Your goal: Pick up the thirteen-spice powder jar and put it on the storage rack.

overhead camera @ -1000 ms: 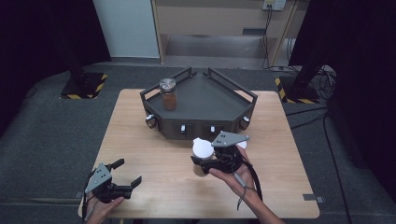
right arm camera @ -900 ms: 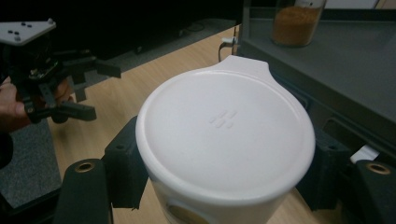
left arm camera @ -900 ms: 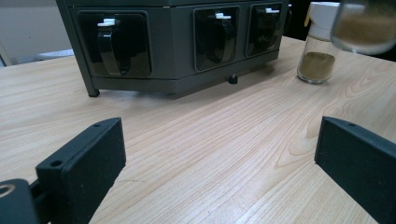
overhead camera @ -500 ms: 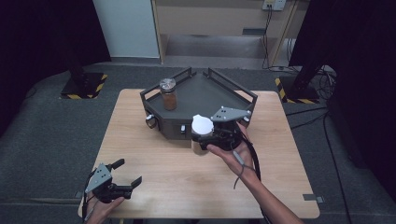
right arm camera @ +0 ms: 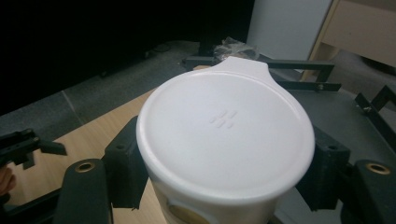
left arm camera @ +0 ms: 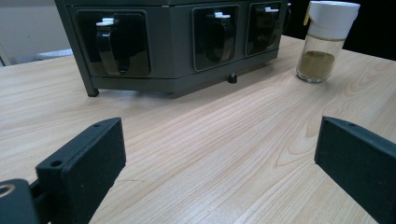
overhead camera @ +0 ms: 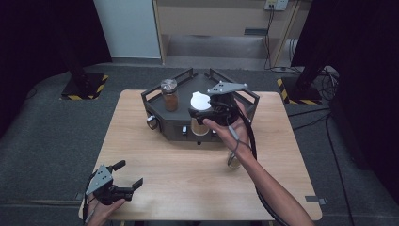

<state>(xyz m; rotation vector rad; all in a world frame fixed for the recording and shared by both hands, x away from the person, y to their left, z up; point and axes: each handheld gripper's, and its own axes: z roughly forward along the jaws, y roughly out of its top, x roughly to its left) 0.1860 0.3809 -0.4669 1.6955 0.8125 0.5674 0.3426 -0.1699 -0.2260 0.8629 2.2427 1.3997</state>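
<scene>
The right tongs [overhead camera: 203, 109] clench a white-lidded spice jar [overhead camera: 199, 104], upright, above the front edge of the dark rack [overhead camera: 155, 106], seemingly not yet over its tray. The left tongs [overhead camera: 127, 175] rest released on the surface [overhead camera: 188, 174], well short of the rack.

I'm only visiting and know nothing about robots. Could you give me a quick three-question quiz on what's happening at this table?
1. True or false: the right gripper is shut on the white-lidded jar.
2. The left gripper has its jaws: A) open, with nothing between them; B) shut on a jar; C) shut on a cable.
3. How many jars stand unheld on top of the dark rack?

Key: 1 true. 2 A. 3 one, the brown-filled jar.
</scene>
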